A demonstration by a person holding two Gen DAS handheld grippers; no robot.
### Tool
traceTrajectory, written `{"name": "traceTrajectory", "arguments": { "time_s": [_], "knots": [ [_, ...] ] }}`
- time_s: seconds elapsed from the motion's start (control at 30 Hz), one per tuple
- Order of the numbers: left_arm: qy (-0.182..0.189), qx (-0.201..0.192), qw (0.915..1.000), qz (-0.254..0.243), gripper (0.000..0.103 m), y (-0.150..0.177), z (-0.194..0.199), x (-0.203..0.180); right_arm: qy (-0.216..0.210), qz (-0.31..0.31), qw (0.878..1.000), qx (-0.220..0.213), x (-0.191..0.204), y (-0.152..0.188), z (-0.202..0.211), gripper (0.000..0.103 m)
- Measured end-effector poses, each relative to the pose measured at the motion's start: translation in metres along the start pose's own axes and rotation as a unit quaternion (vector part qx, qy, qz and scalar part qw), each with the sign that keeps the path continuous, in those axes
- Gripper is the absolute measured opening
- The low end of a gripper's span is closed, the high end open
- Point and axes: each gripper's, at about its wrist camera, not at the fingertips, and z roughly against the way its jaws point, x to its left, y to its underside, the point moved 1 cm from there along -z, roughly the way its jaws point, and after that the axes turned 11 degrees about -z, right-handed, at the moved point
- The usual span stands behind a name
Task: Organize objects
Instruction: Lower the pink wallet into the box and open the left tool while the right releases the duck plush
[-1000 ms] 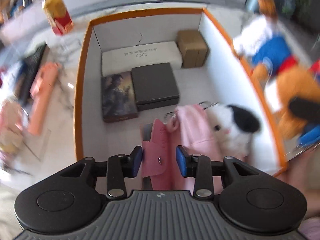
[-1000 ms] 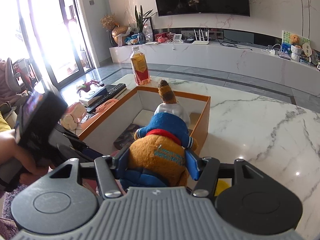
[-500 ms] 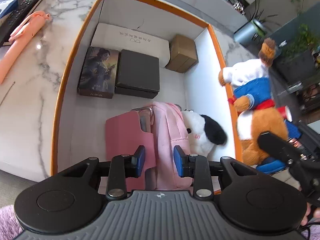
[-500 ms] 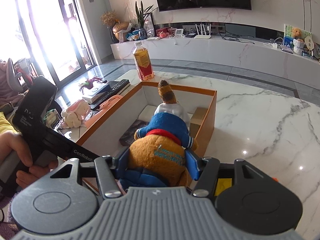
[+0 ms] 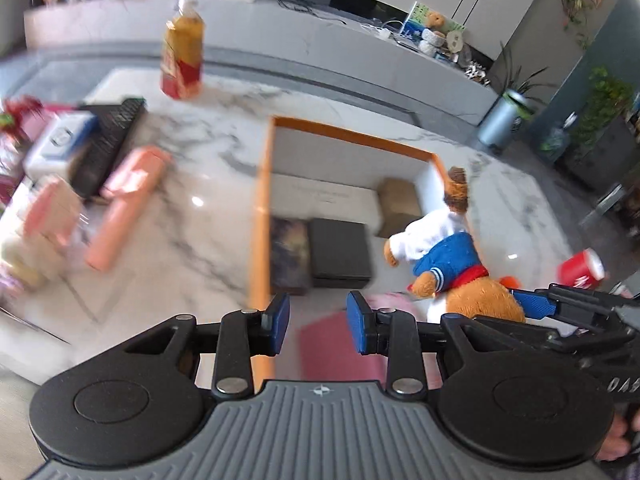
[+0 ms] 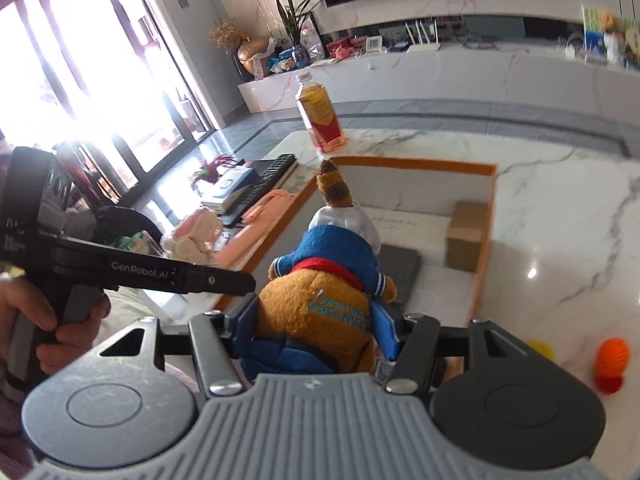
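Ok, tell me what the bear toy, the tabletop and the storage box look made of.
Bear toy: fuzzy plush fabric, matte, with sewn clothing.
Tabletop: looks like polished marble or an imitation; grey veins, glossy light spots.
Storage box: rigid white panels with orange edging, possibly board; material unclear.

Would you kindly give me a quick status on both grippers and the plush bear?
Left gripper open, empty, above box rim. Right gripper shut on plush bear, held over the box. Black case and book lie below.
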Motion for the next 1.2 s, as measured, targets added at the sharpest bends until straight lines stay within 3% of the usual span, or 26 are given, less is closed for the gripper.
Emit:
{"name": "traceTrajectory", "arguments": {
  "time_s": [0.13,0.47,0.67,0.83,0.87,0.97,1.2],
  "knots": [
    [-0.006,0.021,0.9997,-0.011,0.036,0.008,-0.005,0.009,-0.014,-0.041,0.999,0.028,0.010,0.003,-0.029,0.061],
    [0.025,0.046,0.9984,-0.022,0.022,0.026,-0.010,0.028,0.000,-0.089,0.991,0.098,0.012,0.018,-0.095,0.061],
    [0.046,0.049,0.9977,-0.011,0.017,0.029,-0.014,0.032,0.004,-0.068,0.991,0.114,0.011,0.022,-0.110,0.067],
    [0.052,0.053,0.9971,-0.015,0.015,0.031,-0.015,0.030,-0.004,-0.036,0.994,0.107,0.014,0.013,-0.093,0.067],
    [0.052,0.053,0.9971,-0.015,0.015,0.031,-0.016,0.030,-0.005,-0.029,0.993,0.111,0.016,0.012,-0.091,0.061],
    [0.052,0.054,0.9971,-0.015,0.015,0.031,-0.016,0.030,0.008,-0.015,0.990,0.138,0.016,0.014,-0.093,0.029],
    [0.046,0.054,0.9971,-0.026,0.015,0.030,-0.017,0.027,0.033,-0.014,0.980,0.198,0.013,0.025,-0.116,0.003]
  ]
}}
